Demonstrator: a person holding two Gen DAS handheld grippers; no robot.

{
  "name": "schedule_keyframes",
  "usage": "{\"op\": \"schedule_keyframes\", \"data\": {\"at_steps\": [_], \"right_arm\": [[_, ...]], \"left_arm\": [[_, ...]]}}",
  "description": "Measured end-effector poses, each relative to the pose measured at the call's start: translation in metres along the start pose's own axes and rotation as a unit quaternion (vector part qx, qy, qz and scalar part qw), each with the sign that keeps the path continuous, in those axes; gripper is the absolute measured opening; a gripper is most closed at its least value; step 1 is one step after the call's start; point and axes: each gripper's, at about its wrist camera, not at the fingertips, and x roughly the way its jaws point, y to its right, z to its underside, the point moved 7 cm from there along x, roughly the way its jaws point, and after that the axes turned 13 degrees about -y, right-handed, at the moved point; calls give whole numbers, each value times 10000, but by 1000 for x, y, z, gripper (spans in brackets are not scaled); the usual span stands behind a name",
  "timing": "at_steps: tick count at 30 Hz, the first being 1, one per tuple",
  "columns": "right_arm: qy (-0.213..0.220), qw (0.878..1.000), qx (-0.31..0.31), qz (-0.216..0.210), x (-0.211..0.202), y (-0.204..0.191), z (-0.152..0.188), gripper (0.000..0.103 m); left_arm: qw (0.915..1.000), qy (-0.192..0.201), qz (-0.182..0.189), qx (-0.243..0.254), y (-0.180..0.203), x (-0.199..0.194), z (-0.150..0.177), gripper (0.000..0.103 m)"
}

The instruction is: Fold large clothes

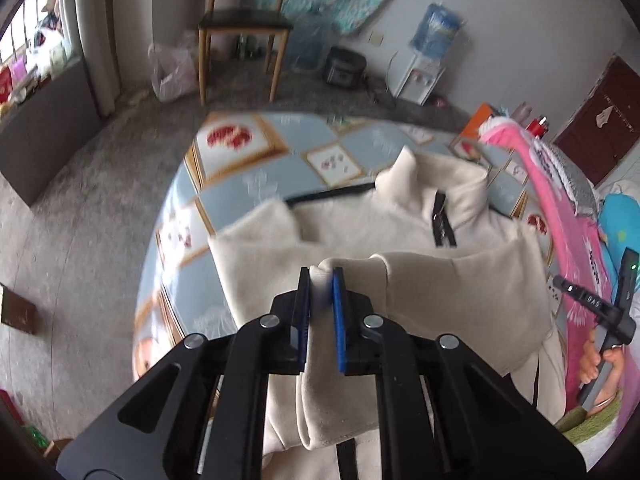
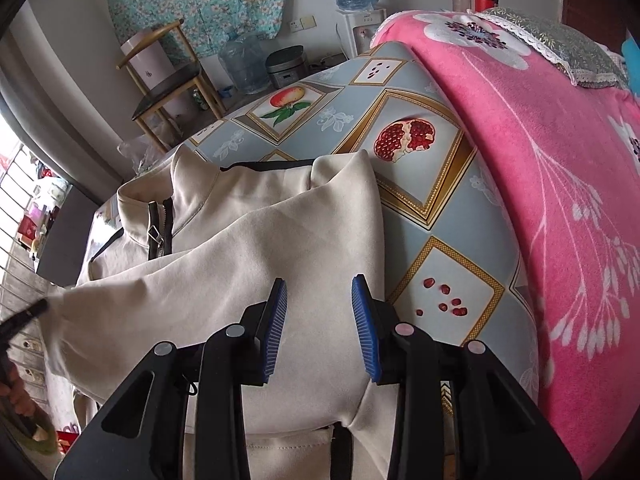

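A cream zip-up jacket (image 1: 360,220) lies spread on the table, collar at the far side and black zipper showing. My left gripper (image 1: 322,276) is shut on a folded edge of its sleeve (image 1: 440,280) and holds that fold lifted above the body of the jacket. In the right wrist view the jacket (image 2: 240,240) fills the lower middle. My right gripper (image 2: 320,292) hovers over its near right part with the blue pads (image 2: 362,312) apart and their ribbed faces bare. The cloth lies under them and puckers near the right finger's base.
The table wears a blue tablecloth (image 2: 420,200) printed with fruit. A pink flowered blanket (image 2: 540,160) lies along its right side. A person's hand (image 1: 596,364) grips the other tool's handle. A wooden chair (image 1: 244,24), a rice cooker (image 1: 344,66) and a water dispenser (image 1: 424,72) stand beyond the table.
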Motion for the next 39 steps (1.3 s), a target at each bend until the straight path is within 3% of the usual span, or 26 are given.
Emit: {"op": "schedule_keyframes", "data": {"at_steps": [6, 11, 15, 17, 21, 25, 26, 27, 28, 30, 33, 37, 39], "right_arm": [[-9, 9996, 152, 232, 10, 18, -7, 34], [-34, 9987, 112, 490, 23, 26, -31, 34], [-30, 9968, 20, 799, 25, 25, -42, 34], [100, 9984, -64, 548, 13, 17, -39, 34], [66, 9961, -826, 291, 4, -22, -7, 34], [-347, 9857, -1517, 640, 35, -43, 34, 34], [-488, 9835, -1530, 838, 47, -38, 43, 34], [-347, 9841, -1547, 798, 46, -36, 46, 34], [-304, 9840, -1572, 786, 44, -34, 48, 34], [-382, 9858, -1416, 811, 34, -26, 53, 34], [-447, 9893, -1183, 725, 13, -15, 67, 36], [-367, 9908, -1226, 443, -21, -23, 110, 39], [-294, 9887, -1406, 424, -34, -32, 138, 52]], "left_arm": [[9953, -828, -278, -426, -37, 62, 24, 10], [9945, -770, -6, -710, -51, 72, 36, 12], [9959, -568, -301, -633, -56, 56, 36, 17], [9972, -267, -430, -556, -59, 37, 38, 16], [9992, 66, -352, -175, -44, 10, 52, 16], [9984, -424, -254, 255, -9, 35, 74, 19], [9970, -598, -357, 344, -4, 46, 83, 23], [9947, -775, -523, 428, -2, 61, 92, 23], [9946, -497, -686, 599, 1, 60, 97, 23], [9924, -406, -842, 801, 5, 55, 105, 23], [9951, -344, -670, 646, 1, 38, 113, 25], [9974, -119, -463, 547, -3, 6, 138, 40], [9977, -123, -391, 538, -1, -4, 157, 50]]}}
